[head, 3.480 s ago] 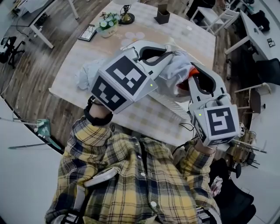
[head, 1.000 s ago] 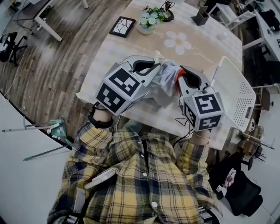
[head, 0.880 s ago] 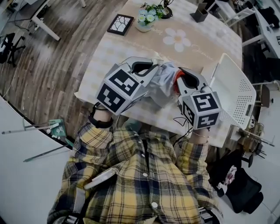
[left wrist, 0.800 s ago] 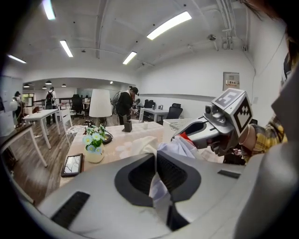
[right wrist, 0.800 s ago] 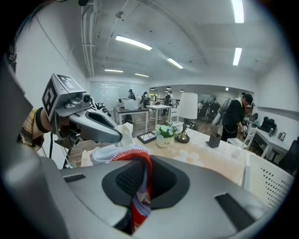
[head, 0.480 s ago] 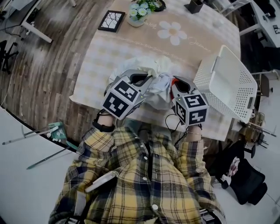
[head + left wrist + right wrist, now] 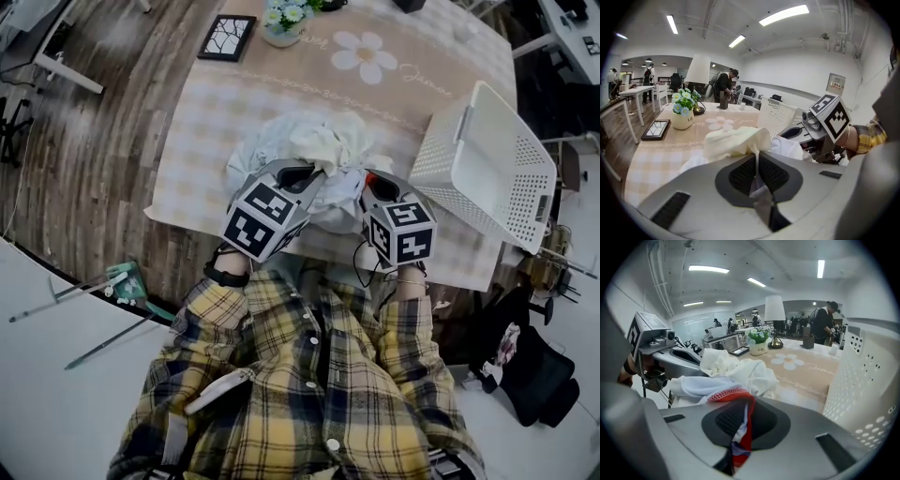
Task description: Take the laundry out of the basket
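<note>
Left tongs [image 7: 756, 164] are closed on a pale cream/white cloth; its bulk bunches just ahead of the tips. Right tongs [image 7: 740, 416] are closed on a red-and-white garment [image 7: 739, 397], w/ a strip running down between the jaws. Both pieces belong to one laundry heap [image 7: 314, 141] lying on the checked tablecloth [image 7: 206, 122] directly ahead of both tongs and between them. The white perforated basket [image 7: 487, 155] is tipped on its side, off to the right of the right tongs and apart from the heap. Its inside looks empty from the head view. Judgement: the take-out is approx. done. What's left is to let go of both pieces and pull the tongs clear. Far corners of the basket aren't fully visible, so a stray item can't be ruled out.
</note>
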`<state>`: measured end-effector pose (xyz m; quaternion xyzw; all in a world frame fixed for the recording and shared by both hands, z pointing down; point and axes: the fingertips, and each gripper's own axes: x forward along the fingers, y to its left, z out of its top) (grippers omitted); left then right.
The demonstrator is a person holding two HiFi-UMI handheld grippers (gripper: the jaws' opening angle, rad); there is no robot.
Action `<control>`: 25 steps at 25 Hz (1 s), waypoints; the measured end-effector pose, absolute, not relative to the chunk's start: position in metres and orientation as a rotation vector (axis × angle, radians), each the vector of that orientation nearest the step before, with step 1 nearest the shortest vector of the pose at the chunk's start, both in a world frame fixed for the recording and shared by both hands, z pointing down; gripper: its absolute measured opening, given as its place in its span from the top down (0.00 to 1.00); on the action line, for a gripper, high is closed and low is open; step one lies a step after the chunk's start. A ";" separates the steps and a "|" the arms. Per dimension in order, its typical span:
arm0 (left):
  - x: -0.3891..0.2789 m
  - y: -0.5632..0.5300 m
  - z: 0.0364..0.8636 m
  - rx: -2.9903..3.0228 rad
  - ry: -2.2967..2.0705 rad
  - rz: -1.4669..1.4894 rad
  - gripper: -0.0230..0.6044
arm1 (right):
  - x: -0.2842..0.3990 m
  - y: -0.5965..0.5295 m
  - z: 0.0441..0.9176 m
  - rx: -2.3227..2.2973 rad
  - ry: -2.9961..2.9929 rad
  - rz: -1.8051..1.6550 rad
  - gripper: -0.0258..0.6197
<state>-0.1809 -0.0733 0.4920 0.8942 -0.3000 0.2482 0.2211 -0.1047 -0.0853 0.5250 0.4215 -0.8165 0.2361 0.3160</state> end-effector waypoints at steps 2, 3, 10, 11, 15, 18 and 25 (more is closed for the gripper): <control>-0.180 -0.073 0.492 2.476 -0.835 0.694 0.87 | -0.104 -0.084 0.524 1.112 -2.147 0.618 0.89; -0.180 -0.073 0.491 2.478 -0.838 0.698 0.87 | -0.103 -0.083 0.523 1.110 -2.147 0.616 0.89; -0.183 -0.073 0.476 2.497 -0.873 0.681 0.82 | -0.097 -0.072 0.503 1.066 -2.183 0.576 0.82; -0.183 -0.074 0.472 2.502 -0.875 0.673 0.79 | -0.094 -0.070 0.500 1.055 -2.187 0.576 0.78; -0.184 -0.078 0.460 2.528 -0.891 0.655 0.73 | -0.084 -0.061 0.494 1.006 -2.190 0.577 0.74; -0.185 -0.078 0.451 2.549 -0.907 0.649 0.73 | -0.077 -0.048 0.492 0.950 -2.175 0.569 0.71; -0.184 -0.081 0.424 2.613 -0.944 0.625 0.73 | -0.056 -0.027 0.484 0.879 -2.119 0.507 0.70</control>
